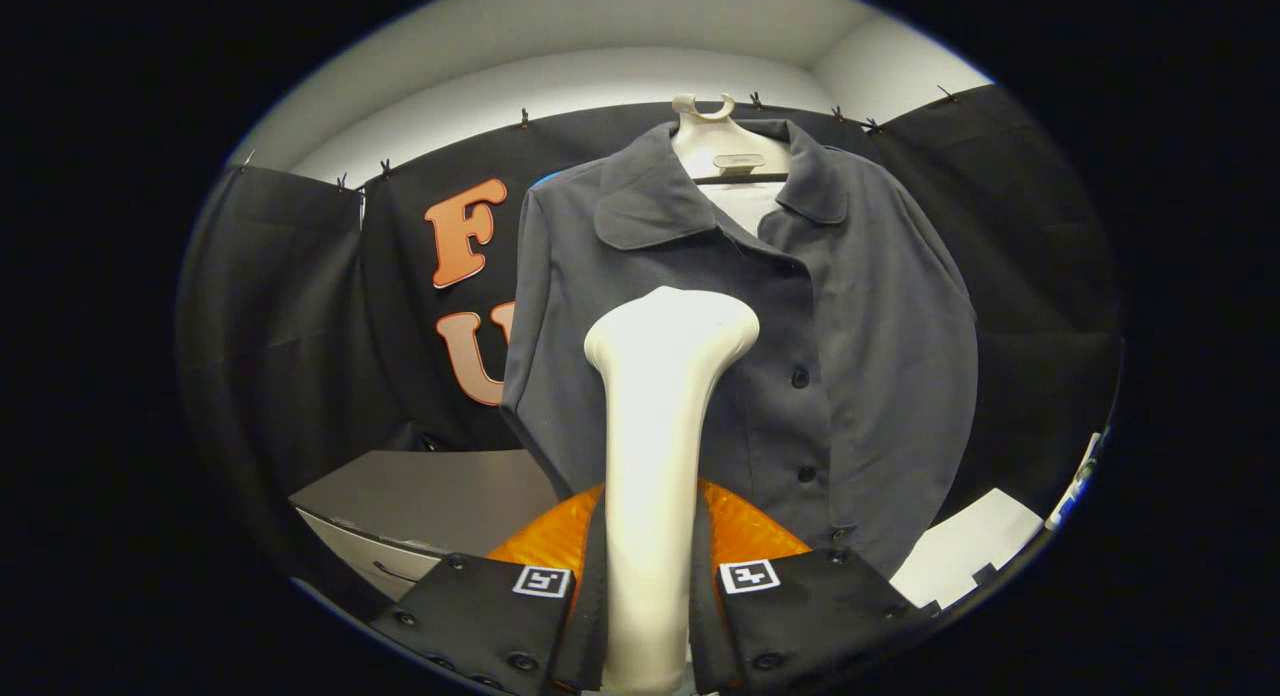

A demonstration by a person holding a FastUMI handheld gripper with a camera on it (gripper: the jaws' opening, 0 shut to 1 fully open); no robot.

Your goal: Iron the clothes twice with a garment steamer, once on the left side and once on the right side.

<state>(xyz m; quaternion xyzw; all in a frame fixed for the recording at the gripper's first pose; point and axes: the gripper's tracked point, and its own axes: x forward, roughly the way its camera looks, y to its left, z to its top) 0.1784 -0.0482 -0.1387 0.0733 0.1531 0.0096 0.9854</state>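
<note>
A dark grey buttoned jacket [850, 306] hangs on a pale hanger [718, 141] against the booth wall, straight ahead of me. The white garment steamer [655, 446] stands upright between my fingers, its wide head raised in front of the jacket's left front panel, at about chest height. My gripper [648, 581] is shut on the steamer's handle, one finger pressing on each side. Whether the head touches the cloth I cannot tell.
A grey cabinet top [430, 496] with a drawer lies low to the left, below the jacket's hem. An orange object [740, 531] sits just behind the fingers. A white sheet [965, 546] lies low on the right.
</note>
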